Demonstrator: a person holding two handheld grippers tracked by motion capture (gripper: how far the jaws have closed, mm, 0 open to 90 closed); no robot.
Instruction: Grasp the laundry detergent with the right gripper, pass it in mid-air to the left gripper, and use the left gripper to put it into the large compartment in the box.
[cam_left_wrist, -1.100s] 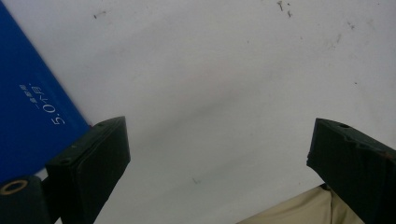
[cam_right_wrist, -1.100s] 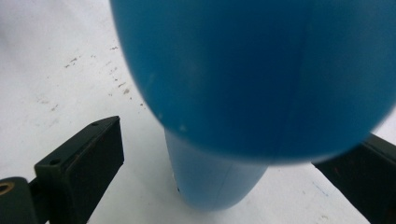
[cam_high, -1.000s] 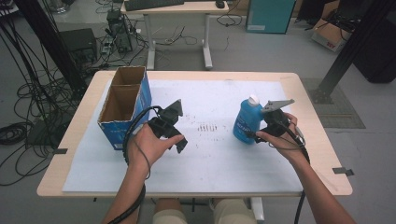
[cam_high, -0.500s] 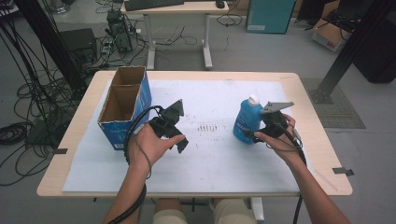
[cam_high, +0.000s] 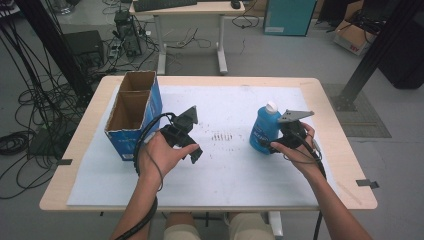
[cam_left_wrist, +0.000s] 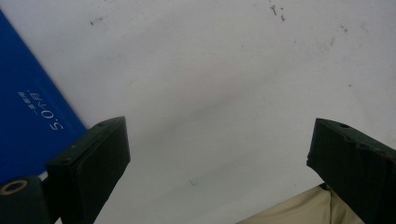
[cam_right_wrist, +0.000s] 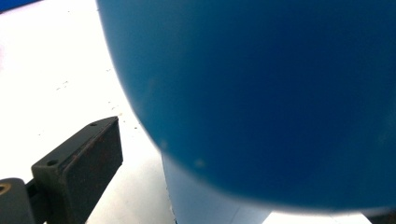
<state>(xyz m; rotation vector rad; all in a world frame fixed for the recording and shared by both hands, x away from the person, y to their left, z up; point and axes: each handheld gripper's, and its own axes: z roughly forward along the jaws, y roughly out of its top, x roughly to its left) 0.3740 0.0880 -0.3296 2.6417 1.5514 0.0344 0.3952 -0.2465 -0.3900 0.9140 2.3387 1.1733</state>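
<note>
Our blue plastic bottle (cam_high: 264, 131) with its white cap stands upright on the white sheet (cam_high: 235, 165), right of the middle. Our right gripper (cam_high: 274, 145) has its jaws around the smooth, round bottle, but we cannot tell if they squeeze it yet. We think lifting comes next. Our left gripper (cam_high: 196, 154) is wide open, holding nothing, near the blue cardboard box (cam_high: 131, 111).

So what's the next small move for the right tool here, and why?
Probably close the right tool on the bottle. In the right gripper view the bottle sits close between the jaws, with a gap at the one visible jaw, so it doesn't look clamped yet. It stands upright on the white mat, ready to lift.
</note>
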